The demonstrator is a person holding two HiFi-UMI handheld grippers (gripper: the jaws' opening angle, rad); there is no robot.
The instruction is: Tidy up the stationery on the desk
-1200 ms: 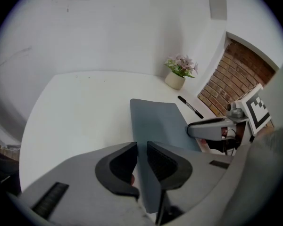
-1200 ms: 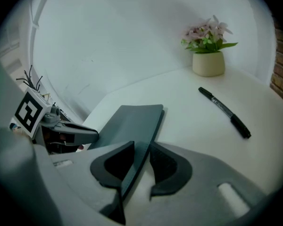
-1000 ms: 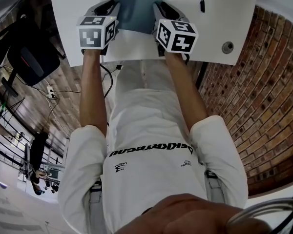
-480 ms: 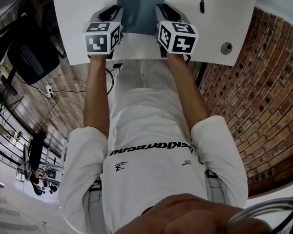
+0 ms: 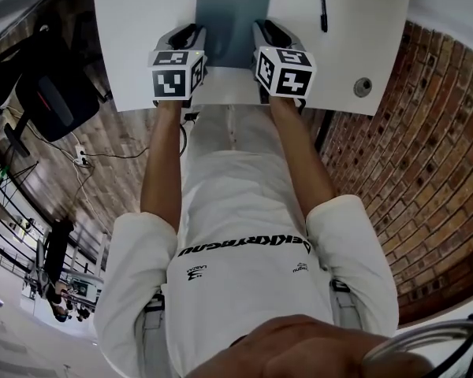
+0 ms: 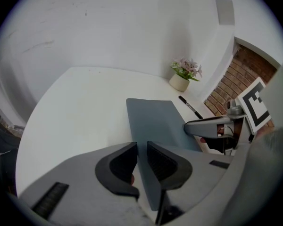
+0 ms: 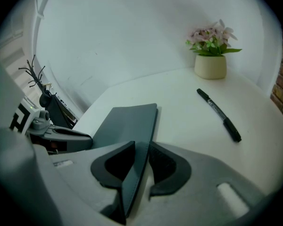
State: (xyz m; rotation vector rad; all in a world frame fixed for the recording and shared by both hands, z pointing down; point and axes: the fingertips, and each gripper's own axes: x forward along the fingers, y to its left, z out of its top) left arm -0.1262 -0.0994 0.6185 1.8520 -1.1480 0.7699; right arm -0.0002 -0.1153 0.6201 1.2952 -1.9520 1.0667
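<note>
Compared with a second ago, the left tongs (image 5: 191,33) have shuffled in toward the middle and the pair sit a bit closer together. The whole grey folder (image 5: 232,12) now shows in the head view, far edge included, where before the top got cut off. Both tongs are clamped down tight, with only the thickness of the cover between the jaws. The left pair pinch the folder's left long edge near the person's end, and the right tongs (image 5: 265,30) do the same on the opposite edge. I'd guess it's held two-handed because the thing is thin, wide and floppy. A single pinch on one side would let it sag or swing, while one on each edge keeps it flat and easy to steer. The folder sits over the white table (image 5: 126,46), close to the front edge and right in front of the person. The near end looks slightly raised in the tongs, but I can't say for sure whether the far end is touching the table. The black pen (image 5: 322,3) lies well off to the right, untouched, and the little flower pot (image 7: 210,66) stands at the back by the wall, so plenty of tidying is left after this.
</note>
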